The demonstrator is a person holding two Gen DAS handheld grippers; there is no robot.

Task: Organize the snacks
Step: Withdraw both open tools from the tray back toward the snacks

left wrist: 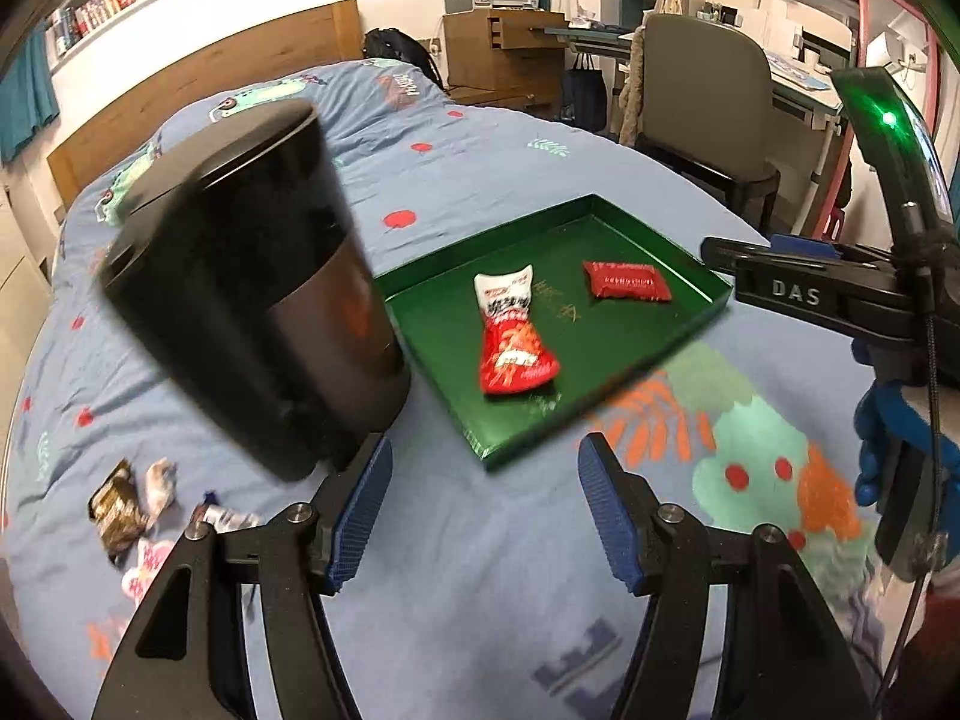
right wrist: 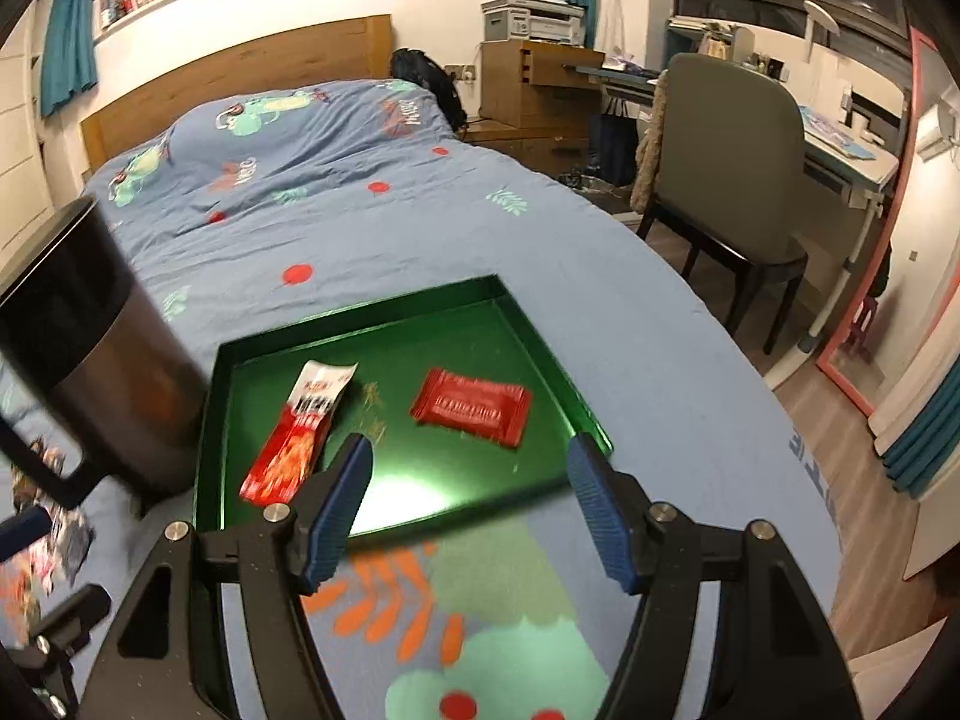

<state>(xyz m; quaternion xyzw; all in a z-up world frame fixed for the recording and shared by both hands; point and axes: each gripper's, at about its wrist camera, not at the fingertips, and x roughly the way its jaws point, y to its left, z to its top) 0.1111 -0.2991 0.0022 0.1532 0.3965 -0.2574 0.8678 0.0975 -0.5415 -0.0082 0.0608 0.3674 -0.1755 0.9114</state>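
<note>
A green tray (left wrist: pixel 648 360) (right wrist: pixel 540 354) lies on the blue bedspread. In it are a red-and-white snack packet (left wrist: pixel 510 336) (right wrist: pixel 297 432) and a flat red snack packet (left wrist: pixel 627 281) (right wrist: pixel 474 405). Several loose snack wrappers (left wrist: pixel 135 510) (right wrist: pixel 48 516) lie on the bed to the left, beside a black cylindrical bin (left wrist: pixel 258 288) (right wrist: pixel 90 354). My left gripper (left wrist: pixel 485 516) is open and empty, over the bedspread just short of the tray. My right gripper (right wrist: pixel 471 516) is open and empty, over the tray's near edge. The right gripper's body shows in the left wrist view (left wrist: pixel 840 300).
The bed (right wrist: pixel 360 210) runs back to a wooden headboard (right wrist: pixel 240 78). A grey chair (right wrist: pixel 720 168) and a desk (right wrist: pixel 840 156) stand to the right of the bed. A wooden cabinet with a printer (right wrist: pixel 534 60) stands behind.
</note>
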